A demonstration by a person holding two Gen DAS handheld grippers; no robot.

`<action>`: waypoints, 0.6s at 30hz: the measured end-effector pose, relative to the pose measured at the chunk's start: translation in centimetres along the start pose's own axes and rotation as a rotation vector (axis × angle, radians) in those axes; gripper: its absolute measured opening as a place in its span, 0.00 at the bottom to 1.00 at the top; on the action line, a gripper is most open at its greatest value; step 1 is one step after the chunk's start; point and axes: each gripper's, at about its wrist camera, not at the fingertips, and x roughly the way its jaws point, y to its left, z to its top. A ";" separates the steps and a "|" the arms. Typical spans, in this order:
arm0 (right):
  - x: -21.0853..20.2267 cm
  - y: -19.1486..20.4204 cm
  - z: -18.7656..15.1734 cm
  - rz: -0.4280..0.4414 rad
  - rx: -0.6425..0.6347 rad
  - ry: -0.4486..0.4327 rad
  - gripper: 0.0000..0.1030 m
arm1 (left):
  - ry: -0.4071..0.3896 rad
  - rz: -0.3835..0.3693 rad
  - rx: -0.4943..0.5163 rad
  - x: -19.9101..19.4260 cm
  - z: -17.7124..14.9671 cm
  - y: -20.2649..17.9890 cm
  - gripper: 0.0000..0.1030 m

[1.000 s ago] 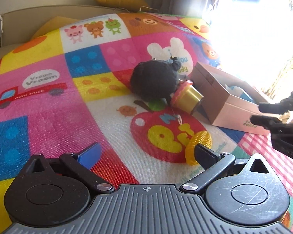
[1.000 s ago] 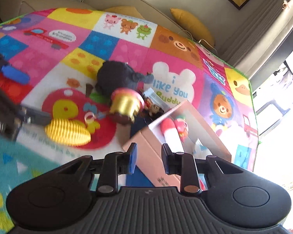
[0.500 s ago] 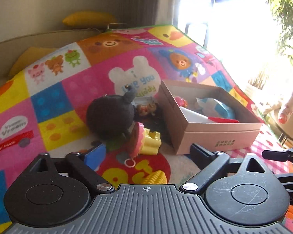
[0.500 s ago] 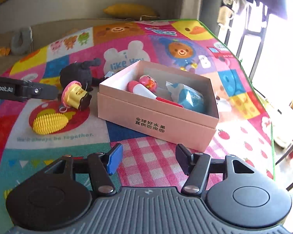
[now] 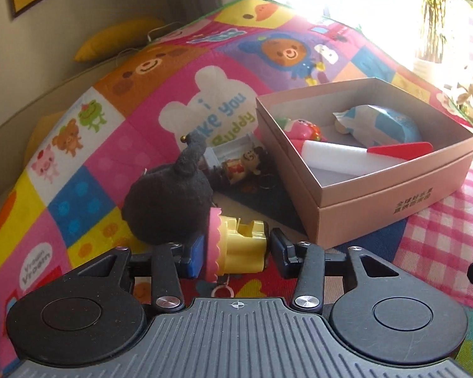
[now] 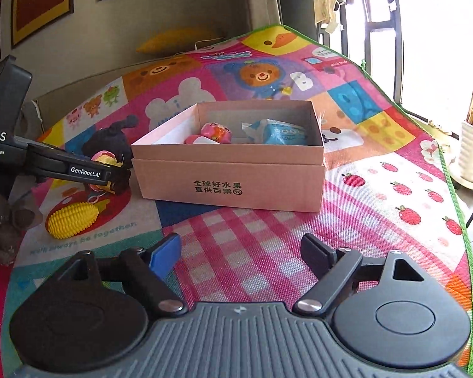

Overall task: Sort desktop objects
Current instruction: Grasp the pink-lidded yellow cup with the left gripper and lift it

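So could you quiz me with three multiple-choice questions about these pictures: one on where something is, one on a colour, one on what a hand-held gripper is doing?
1. Where is the blue packet?
A. inside the pink box
B. on the play mat
C. under the black plush toy

2. What colour is the ridged toy on the mat?
A. green
B. yellow
C. white

3. What is the left hand-held gripper doing?
A. hanging open over nothing
B. resting inside the box
C. closing around the yellow and pink toy

Answers:
1 A, it lies within the box walls.
2 B, it shows plain yellow.
3 C, the toy sits between its fingers; the right hand-held gripper is open.
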 end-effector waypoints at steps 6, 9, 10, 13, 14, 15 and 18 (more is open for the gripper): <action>-0.3 -0.4 -0.2 0.009 0.036 -0.022 0.84 | -0.091 0.033 0.259 -5.7 -0.7 -3.7 0.47; -0.8 -0.9 -0.2 -0.019 0.065 -0.034 0.84 | -0.125 0.003 0.411 -7.9 -2.1 -6.5 0.47; -1.0 -1.1 -0.3 -0.024 0.071 -0.035 0.84 | -0.130 -0.017 0.454 -8.3 -2.6 -7.6 0.47; -1.5 -2.0 -0.7 -0.050 0.085 -0.032 0.84 | -0.132 -0.063 0.544 -9.1 -4.1 -9.9 0.47; -1.5 -2.3 -0.8 -0.061 0.092 -0.027 0.84 | -0.133 -0.067 0.568 -9.1 -4.5 -10.4 0.47; -1.5 -2.6 -0.9 -0.069 0.101 -0.019 0.84 | -0.137 -0.067 0.592 -9.1 -4.9 -11.0 0.47; -1.0 -3.9 -1.2 -0.089 0.155 0.021 0.84 | -0.152 -0.087 0.611 -9.2 -5.5 -12.0 0.47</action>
